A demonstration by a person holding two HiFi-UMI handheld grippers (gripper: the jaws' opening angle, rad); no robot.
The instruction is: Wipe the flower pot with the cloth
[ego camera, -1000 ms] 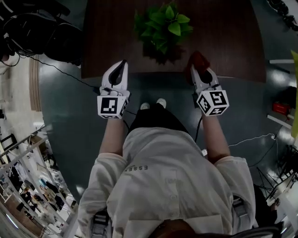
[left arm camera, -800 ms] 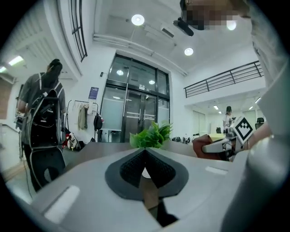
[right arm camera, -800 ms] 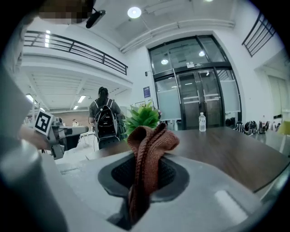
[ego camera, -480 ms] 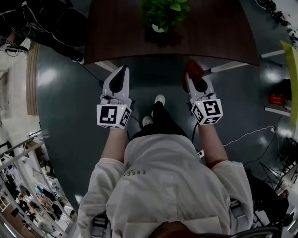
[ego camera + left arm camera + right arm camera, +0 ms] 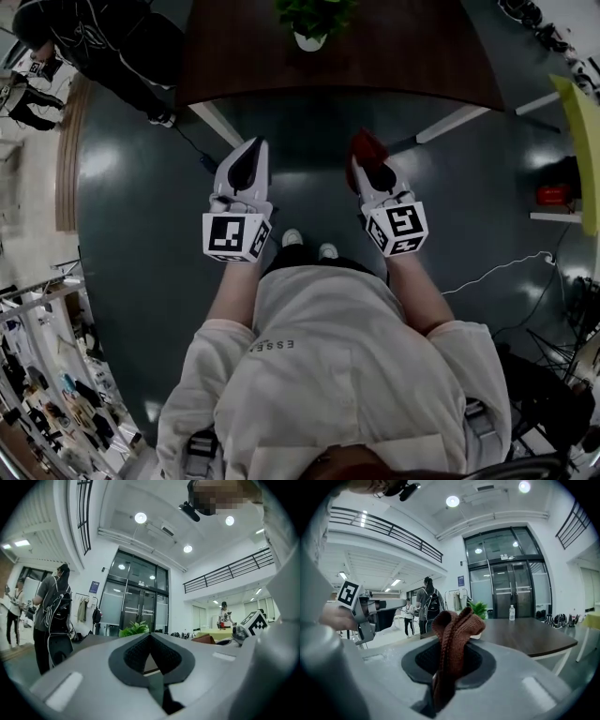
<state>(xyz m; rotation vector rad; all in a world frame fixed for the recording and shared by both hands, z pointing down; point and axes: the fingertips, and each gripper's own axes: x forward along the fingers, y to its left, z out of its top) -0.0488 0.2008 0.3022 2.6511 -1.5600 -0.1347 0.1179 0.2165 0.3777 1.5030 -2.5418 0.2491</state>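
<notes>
Well, both grippers hang over open floor [image 5: 141, 197], short of the table's [image 5: 412, 56] near edge; the left gripper [image 5: 247, 155] is closed with nothing in it; the right gripper [image 5: 367, 167] pinches the rust cloth [image 5: 361, 143]; the flower pot [image 5: 309, 41] stands far back on the table, well apart from both; a bystander [image 5: 103, 47] stands off its far left corner.
</notes>
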